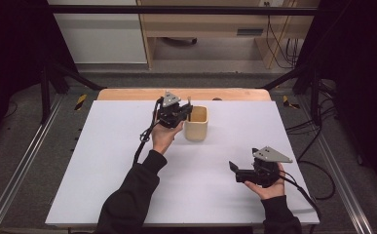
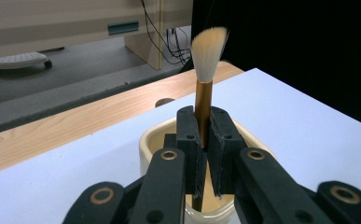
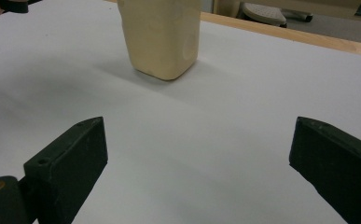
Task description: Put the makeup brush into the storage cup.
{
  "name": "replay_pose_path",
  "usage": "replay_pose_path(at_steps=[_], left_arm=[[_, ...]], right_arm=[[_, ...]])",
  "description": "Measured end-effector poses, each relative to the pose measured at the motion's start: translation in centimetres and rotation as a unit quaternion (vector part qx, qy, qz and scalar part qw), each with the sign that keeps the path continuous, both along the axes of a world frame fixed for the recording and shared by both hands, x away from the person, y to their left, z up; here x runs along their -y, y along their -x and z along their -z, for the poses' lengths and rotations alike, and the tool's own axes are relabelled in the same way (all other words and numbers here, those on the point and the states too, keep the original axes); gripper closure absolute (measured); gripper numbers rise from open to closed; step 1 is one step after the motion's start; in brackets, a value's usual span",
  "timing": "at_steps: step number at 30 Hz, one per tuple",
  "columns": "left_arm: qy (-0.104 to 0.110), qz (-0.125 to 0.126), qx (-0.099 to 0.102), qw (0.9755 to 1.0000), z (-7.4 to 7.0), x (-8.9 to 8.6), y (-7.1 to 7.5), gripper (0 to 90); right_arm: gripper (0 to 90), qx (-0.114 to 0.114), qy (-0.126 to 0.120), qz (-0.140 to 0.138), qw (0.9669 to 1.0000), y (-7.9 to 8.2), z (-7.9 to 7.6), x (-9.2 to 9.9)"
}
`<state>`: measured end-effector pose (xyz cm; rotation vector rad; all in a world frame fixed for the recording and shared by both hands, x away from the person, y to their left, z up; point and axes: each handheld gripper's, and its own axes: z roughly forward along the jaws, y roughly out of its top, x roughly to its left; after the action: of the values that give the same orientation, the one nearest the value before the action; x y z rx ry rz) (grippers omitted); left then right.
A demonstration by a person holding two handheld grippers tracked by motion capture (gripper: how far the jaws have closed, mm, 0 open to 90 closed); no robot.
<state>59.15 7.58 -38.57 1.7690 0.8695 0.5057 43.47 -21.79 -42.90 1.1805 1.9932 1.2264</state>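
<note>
The brush (image 2: pixel 204 93), a calligraphy-type one with a copper-brown handle and a pale, tapered bristle tuft, stands upright in the left tongs (image 2: pixel 203 140), bristles up. Both jaws are closed on the handle just under the tuft. Its lower end dips inside a cream holder cup (image 2: pixel 155 137) that stands toward the far middle of the table (image 1: pixel 103 161). In the high view the left tongs (image 1: pixel 183 113) hang at the cup's (image 1: pixel 196 124) left rim.

I judge the brush light and its handle stiff, smooth and round, so it could swivel or slide in a loose pinch. The handle is the place to hold. The tuft is soft and would splay or bend if squeezed or pushed against the cup wall. The cup looks like a rigid, smooth-walled pot with rounded corners, probably light enough to tip or skid if the handle levers against its rim.

The right tongs (image 3: pixel 197 172) hover low over the near right of the table with jaws spread wide and nothing between them, pointing toward the cup (image 3: pixel 162 37), well apart from it.

The table is covered by a plain white, matt sheet, with a wooden edge showing at the far side. Around it are a dark frame, grey floor, trailing cables and light wooden furniture beyond.
</note>
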Motion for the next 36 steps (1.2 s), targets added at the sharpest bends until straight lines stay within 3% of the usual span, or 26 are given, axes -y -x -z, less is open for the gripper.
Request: replay_pose_path(at_steps=[26, 36], left_arm=[[-0.034, 0.013, -0.021, 0.9991, 1.3, 0.4, 0.4, 82.3], [-0.035, 0.01, -0.025, 0.999, 1.2, -0.5, 1.1, 72.3]], right_arm=[[4.4, 0.008, -0.01, 0.005, 0.9999, 0.2, -0.6, 0.5], [4.4, 0.011, -0.01, 0.007, 0.9999, 0.3, -0.9, 0.7]])
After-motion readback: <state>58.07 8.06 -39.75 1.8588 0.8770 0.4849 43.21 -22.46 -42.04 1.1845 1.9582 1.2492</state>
